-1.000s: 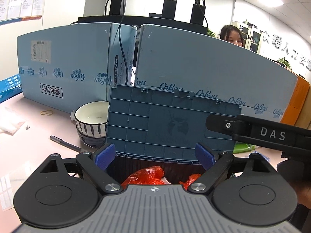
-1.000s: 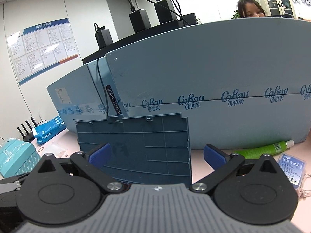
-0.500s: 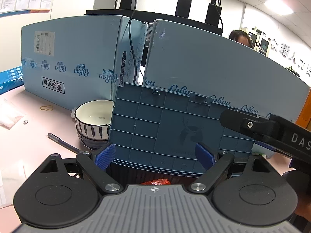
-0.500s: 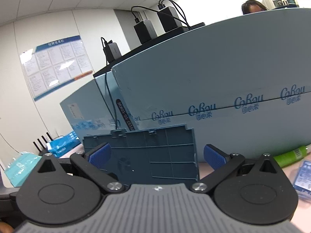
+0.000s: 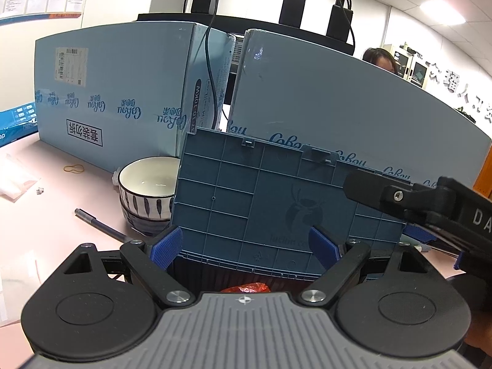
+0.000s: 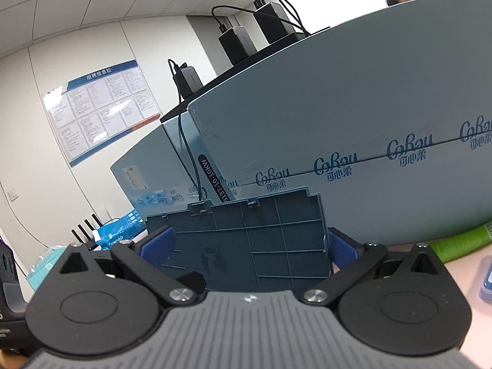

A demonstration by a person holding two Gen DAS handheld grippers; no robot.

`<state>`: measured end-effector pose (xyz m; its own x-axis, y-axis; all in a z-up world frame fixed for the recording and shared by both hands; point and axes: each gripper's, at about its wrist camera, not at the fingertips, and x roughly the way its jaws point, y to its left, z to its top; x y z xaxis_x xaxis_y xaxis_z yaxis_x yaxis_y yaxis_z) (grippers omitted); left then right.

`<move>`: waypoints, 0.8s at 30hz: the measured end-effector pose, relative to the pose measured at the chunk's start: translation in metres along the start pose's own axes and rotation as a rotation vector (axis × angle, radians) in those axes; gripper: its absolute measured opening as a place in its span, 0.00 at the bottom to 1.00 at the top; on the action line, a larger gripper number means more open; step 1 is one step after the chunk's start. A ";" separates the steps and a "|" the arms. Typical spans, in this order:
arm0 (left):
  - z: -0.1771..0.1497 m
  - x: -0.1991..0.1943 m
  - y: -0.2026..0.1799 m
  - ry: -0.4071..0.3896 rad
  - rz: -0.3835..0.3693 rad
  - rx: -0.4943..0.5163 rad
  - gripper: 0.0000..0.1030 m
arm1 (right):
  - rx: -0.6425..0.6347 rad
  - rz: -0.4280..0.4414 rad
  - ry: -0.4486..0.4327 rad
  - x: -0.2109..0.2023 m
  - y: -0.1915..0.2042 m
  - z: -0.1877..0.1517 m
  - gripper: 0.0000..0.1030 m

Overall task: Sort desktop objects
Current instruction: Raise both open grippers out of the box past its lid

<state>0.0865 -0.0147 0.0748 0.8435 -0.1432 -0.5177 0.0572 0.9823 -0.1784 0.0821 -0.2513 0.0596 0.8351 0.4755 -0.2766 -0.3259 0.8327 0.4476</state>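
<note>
Left view, centre: the bin lid stands upright, ribbed underside to the camera, above the dark bin at lower centre, where a scrap of red wrapper shows.
Left view, claw: the left gripper is spread wide, blue pads either side of the lid's lower edge and pinching nothing.
Left view, right edge: the black right gripper reaches in across the lid's right side; whether it touches the lid cannot be told here.
Left view, left of the lid: stacked bowls stand just beside the bin, a pen lies on the pink desk, a rubber band sits at middle left.
Right view, centre: the lid fills the lower middle, standing before the blue cartons.
Right view, claw: the right gripper is spread too, its pads flanking the lid with gaps showing; it holds nothing.
Right view, lower right: a green tube and a blue packet lie unsorted on the desk.
Step, as judged: the bin looks open for loading. Leave the lid propped upright, take one loose item at a time, close squarely on its middle, and carry it over the rim without nudging the lid or the bowls.
</note>
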 end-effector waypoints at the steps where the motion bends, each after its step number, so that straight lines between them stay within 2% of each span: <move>1: 0.000 0.000 0.000 0.000 0.000 0.001 0.85 | 0.003 0.000 0.002 0.000 0.000 0.000 1.00; 24: 0.000 -0.010 -0.006 -0.021 -0.011 0.013 0.85 | 0.041 0.015 0.018 -0.008 0.003 -0.006 1.00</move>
<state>0.0782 -0.0189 0.0809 0.8539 -0.1515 -0.4979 0.0733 0.9822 -0.1730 0.0717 -0.2514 0.0580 0.8218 0.4936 -0.2847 -0.3197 0.8130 0.4866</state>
